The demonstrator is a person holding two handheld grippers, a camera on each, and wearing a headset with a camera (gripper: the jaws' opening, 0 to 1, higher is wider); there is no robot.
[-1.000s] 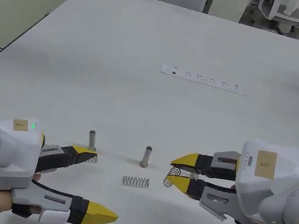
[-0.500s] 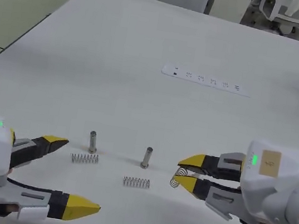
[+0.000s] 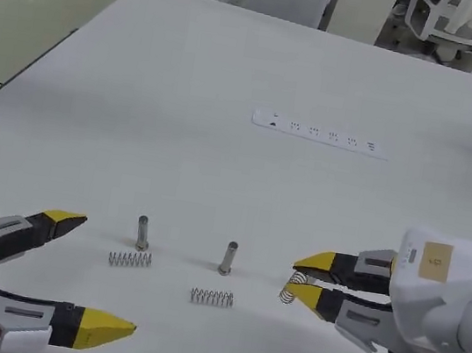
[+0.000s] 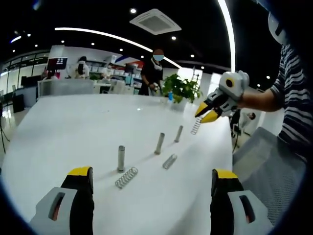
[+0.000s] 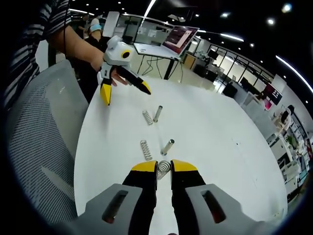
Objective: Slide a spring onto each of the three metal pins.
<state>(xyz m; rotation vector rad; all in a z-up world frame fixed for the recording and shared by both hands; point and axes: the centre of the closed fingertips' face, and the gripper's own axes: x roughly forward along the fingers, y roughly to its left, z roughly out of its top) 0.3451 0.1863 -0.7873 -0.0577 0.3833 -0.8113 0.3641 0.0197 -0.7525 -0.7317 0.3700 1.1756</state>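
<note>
Both claws are pulling back from the pins [image 3: 142, 233]: the left claw [image 3: 95, 274] is hanging released and empty, while the right claw [image 3: 304, 277] is grasping 1 spring [image 3: 292, 288] by its end, likely so its free coil can be lined over a pin. 2 other springs [image 3: 212, 297] are lying loose on the white table [image 3: 220, 165], which is sitting in a bright open office.
</note>
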